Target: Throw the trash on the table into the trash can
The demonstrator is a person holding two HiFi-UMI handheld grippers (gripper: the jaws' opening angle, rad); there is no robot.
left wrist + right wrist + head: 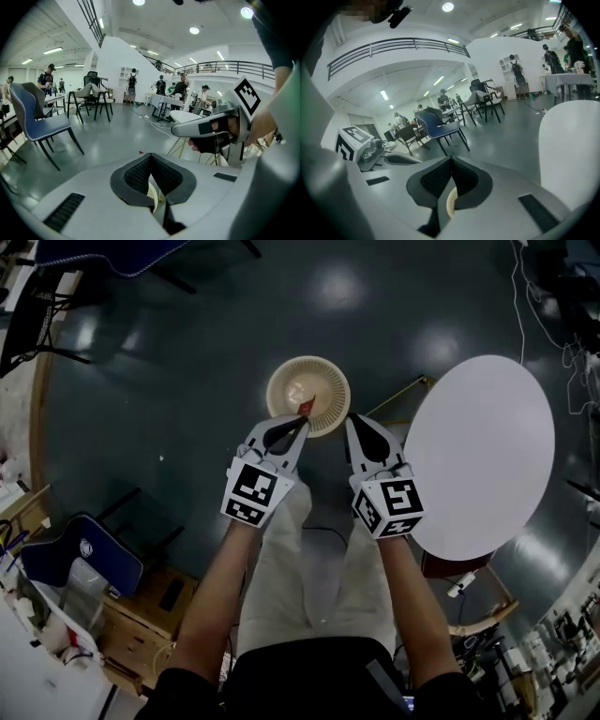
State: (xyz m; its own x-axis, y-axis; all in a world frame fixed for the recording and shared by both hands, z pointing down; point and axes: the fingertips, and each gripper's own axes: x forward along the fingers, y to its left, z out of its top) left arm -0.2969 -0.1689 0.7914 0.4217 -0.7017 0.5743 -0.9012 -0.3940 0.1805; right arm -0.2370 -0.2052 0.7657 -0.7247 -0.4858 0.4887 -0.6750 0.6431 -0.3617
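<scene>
A round beige trash can [307,393] stands on the dark floor, seen from above. My left gripper [302,418] is held over its near rim, shut, with a small red scrap [307,407] pinched at the tips. That scrap shows as a red speck [141,152] at the jaw tips in the left gripper view. Just to the right, my right gripper [353,420] is shut with nothing visible between its pads. A sliver of the can's ribbed wall [451,202] shows below the closed jaws in the right gripper view, and the trash can [151,192] shows likewise in the left one.
A white round table [478,456] stands to the right with a wooden chair [473,601] beneath it. A blue chair [84,559] and a low wooden cabinet [150,610] are at lower left. People and chairs [91,96] stand far off.
</scene>
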